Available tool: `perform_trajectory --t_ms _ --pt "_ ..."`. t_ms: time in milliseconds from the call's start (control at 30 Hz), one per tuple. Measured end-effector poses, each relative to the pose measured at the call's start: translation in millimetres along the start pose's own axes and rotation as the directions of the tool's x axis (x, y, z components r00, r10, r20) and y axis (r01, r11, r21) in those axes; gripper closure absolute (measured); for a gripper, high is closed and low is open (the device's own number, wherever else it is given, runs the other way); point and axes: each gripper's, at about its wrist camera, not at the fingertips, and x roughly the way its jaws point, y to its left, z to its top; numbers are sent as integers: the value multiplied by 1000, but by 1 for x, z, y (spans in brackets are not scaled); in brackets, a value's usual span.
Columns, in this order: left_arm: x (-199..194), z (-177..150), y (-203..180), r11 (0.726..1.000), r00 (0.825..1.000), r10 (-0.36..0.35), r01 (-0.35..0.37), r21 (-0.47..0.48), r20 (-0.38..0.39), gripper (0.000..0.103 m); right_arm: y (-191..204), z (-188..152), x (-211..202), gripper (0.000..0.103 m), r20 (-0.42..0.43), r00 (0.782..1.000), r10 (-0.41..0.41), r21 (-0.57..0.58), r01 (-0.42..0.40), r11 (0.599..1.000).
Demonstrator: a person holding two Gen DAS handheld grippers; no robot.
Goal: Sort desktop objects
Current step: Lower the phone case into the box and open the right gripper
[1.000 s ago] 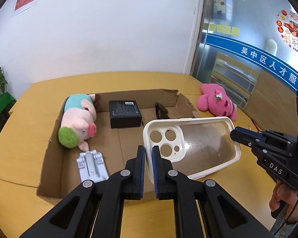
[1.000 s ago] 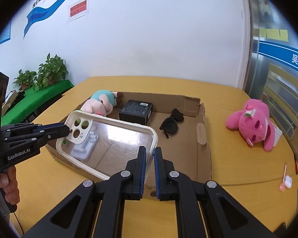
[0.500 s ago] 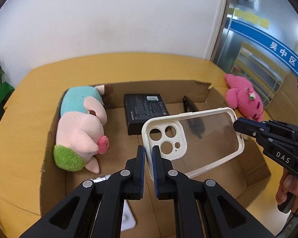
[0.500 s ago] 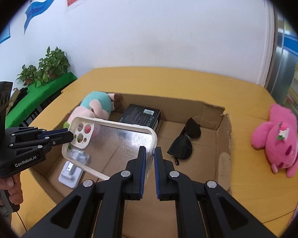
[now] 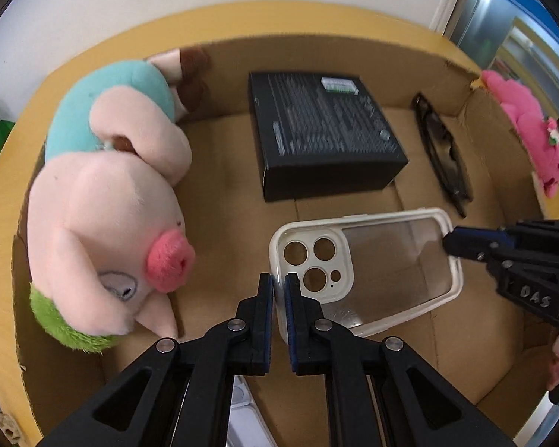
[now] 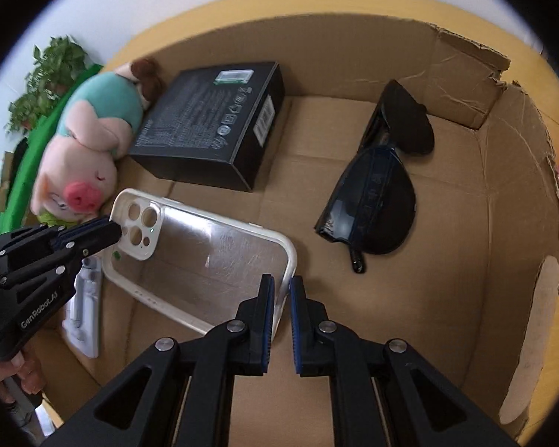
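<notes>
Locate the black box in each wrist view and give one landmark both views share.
Left wrist: the black box lies top centre, beyond the phone case.
Right wrist: the black box lies upper left, beside the pig plush.
Shared landmark: the sunglasses, right of the box in both.

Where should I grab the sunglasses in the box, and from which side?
Take the sunglasses across the bridge between the two lenses, coming straight down from above. They lie folded and flat on the floor of the box, with bare cardboard around them. The bridge looks like the narrowest part, so a claw could probably close over it without pressing on a lens.
</notes>
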Motion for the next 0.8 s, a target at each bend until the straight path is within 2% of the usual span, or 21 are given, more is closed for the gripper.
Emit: perform_trajectory --t_ms 33,100,133,167,200,233,267,300,333,400,433,467,500,567,633,667,700,733,767,800 --pt "1 -2 1 1000 1000 5 -5 -6 -9 97 0 0 0 92 -1 1000 6 5 -6 1000" --pt "-9 -5 6 999 999 5 -4 -33 34 95 2 -4 -9 83 51 999 -1 -5 1 1000" --pt "-21 -8 10 999 997 13 -9 -48 79 93 4 -7 -17 68 81 996 -27 -9 28 1000" --pt "-33 -11 12 998 993 11 -4 -60 119 84 5 -13 -29 52 127 991 -51 -5 52 999" --pt "-49 -16 15 997 985 4 8 -71 172 65 7 -21 -45 45 188 980 -67 6 67 998" --pt "-70 -24 17 997 971 -3 22 -77 241 53 10 -31 -61 36 249 965 -80 15 79 997" --pt "-93 -37 18 996 946 -1 28 -81 325 28 14 -42 -76 27 309 947 -84 16 84 996" --pt "-114 -52 19 996 915 6 30 -81 404 13 20 -60 -96 21 386 919 -78 8 81 997" --pt "-140 -78 18 997 860 20 24 -80 510 9 26 -84 -114 16 463 884 -70 -1 79 997" --pt "-165 -116 18 995 763 65 -4 -96 643 0 39 -125 -128 16 546 835 -65 -25 93 995" --pt "-171 -137 17 995 722 84 -19 -102 687 0 42 -140 -127 16 565 822 -73 -29 108 994" --pt "-171 -152 16 994 698 97 -30 -106 710 0 43 -156 -123 16 575 811 -107 -6 135 991" --pt "-168 -163 15 993 692 105 -33 -114 714 0 44 -173 -116 16 579 804 -135 20 151 988" --pt "-154 -182 14 993 702 103 -26 -119 705 0 38 -193 -103 16 591 792 -153 57 148 987" --pt "-137 -184 13 989 712 137 -58 -137 688 0 31 -204 -91 15 608 772 -186 93 164 982" --pt "-127 -188 11 986 713 160 -82 -146 683 0 36 -204 -88 15 627 753 -198 98 175 980" --pt "-119 -188 7 983 719 177 -101 -151 672 0 39 -208 -88 15 657 723 -211 96 197 976" --pt "-109 -186 2 980 725 195 -126 -152 660 0 42 -210 -86 13 673 708 -214 93 206 974" --pt "-102 -188 -4 978 727 208 -147 -148 654 0 45 -211 -85 13 678 703 -216 93 210 973" --pt "-96 -188 -6 977 730 212 -156 -144 650 0 47 -213 -84 13 694 684 -224 96 220 971"
